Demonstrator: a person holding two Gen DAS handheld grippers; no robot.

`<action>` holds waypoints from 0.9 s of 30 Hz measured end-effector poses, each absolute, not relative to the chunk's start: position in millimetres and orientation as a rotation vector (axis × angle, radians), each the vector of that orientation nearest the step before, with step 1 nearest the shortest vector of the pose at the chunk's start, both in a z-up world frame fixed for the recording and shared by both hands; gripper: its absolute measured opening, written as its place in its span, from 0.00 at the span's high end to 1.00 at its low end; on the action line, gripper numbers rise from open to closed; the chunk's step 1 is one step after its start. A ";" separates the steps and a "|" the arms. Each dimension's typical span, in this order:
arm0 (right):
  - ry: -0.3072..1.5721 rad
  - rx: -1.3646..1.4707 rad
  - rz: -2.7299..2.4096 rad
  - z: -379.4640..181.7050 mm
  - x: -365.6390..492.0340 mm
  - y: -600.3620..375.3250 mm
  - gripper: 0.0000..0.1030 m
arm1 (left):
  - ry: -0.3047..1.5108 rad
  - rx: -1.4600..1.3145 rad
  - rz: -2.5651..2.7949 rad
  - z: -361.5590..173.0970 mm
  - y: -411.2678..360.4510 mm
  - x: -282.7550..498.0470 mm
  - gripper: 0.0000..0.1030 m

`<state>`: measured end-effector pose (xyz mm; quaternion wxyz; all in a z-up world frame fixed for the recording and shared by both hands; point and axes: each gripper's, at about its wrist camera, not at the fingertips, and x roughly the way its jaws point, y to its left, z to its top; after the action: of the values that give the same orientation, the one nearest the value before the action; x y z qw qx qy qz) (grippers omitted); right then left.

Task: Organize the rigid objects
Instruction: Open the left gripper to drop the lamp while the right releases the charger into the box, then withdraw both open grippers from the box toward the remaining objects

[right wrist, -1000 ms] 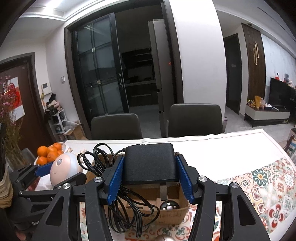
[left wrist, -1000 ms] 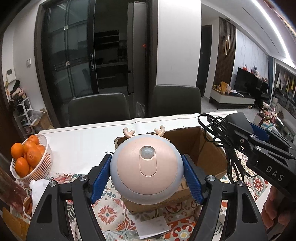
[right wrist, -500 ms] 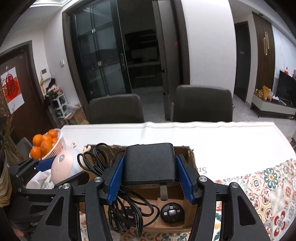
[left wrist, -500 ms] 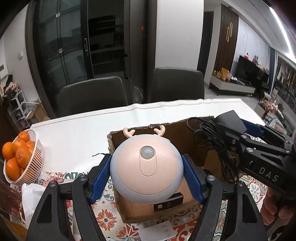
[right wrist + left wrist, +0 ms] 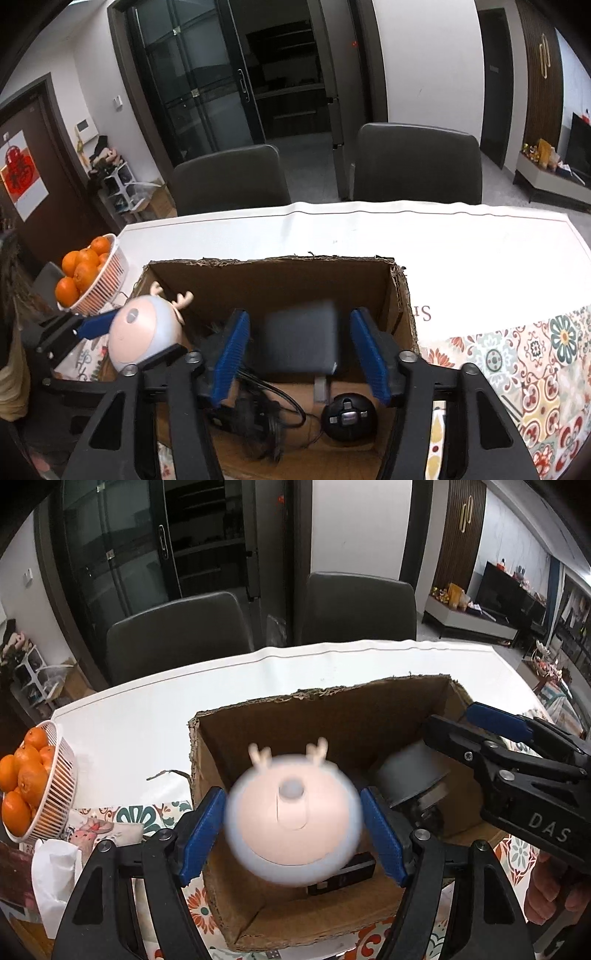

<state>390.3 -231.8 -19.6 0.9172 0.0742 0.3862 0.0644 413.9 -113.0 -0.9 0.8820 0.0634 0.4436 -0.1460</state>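
A brown cardboard box (image 5: 317, 698) (image 5: 273, 263) stands open on the table. My left gripper (image 5: 293, 830) is open above it; the pink round deer-antler lamp (image 5: 293, 823) is blurred between the blue pads with gaps on both sides, dropping into the box. It also shows in the right wrist view (image 5: 142, 334). My right gripper (image 5: 299, 349) is open over the box; the black power adapter (image 5: 301, 341) is blurred between its pads, its cable (image 5: 258, 417) in the box. A round black device (image 5: 347, 417) lies on the box floor.
A white basket of oranges (image 5: 27, 786) (image 5: 86, 275) stands at the table's left edge. White tissue (image 5: 55, 871) lies near it. Two dark chairs (image 5: 417, 164) stand behind the table. A patterned cloth (image 5: 535, 369) covers the near side.
Both grippers moved forward over the box and opened. The lamp and the adapter have slipped free of the pads and are falling into the box.
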 end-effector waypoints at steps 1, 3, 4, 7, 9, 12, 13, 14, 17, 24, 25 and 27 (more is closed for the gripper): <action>0.786 0.153 0.127 -18.4 388.4 -232.8 0.35 | 0.917 0.129 -0.301 0.6 -112.9 411.7 0.23; 0.768 0.143 0.105 -15.1 383.5 -233.5 0.35 | 0.895 0.125 -0.302 4.6 -112.3 406.1 0.21; 0.762 0.142 0.102 -13.6 381.0 -234.0 0.35 | 0.885 0.129 -0.300 7.5 -112.2 403.6 0.21; 0.746 0.145 0.095 -9.2 372.7 -236.8 0.35 | 0.864 0.130 -0.296 12.9 -111.6 396.3 0.21; 0.736 0.144 0.095 -5.9 367.2 -237.5 0.35 | 0.853 0.127 -0.299 15.8 -110.7 391.4 0.21; 0.727 0.148 0.098 -1.7 358.3 -239.2 0.35 | 0.835 0.113 -0.290 19.8 -108.2 379.3 0.21; 0.720 0.145 0.097 0.0 354.6 -239.0 0.35 | 0.829 0.111 -0.288 21.1 -107.6 376.4 0.21; 0.714 0.141 0.095 1.9 351.0 -238.4 0.35 | 0.823 0.109 -0.287 22.1 -106.5 373.2 0.21; 0.690 0.132 0.088 6.7 339.1 -237.7 0.35 | 0.808 0.101 -0.282 25.2 -102.6 361.2 0.21; 0.623 0.137 0.044 16.3 306.1 -239.8 0.35 | 0.767 0.094 -0.261 34.1 -99.5 329.8 0.21; 0.617 0.136 0.042 17.4 301.2 -239.7 0.35 | 0.762 0.093 -0.259 35.2 -98.8 325.2 0.21; 0.606 0.131 0.041 19.8 292.9 -238.7 0.35 | 0.752 0.089 -0.251 37.0 -97.1 316.4 0.21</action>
<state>292.9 -238.7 19.8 0.9522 0.0643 0.2979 0.0201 316.4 -97.1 37.0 0.9214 0.0435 0.3663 -0.1224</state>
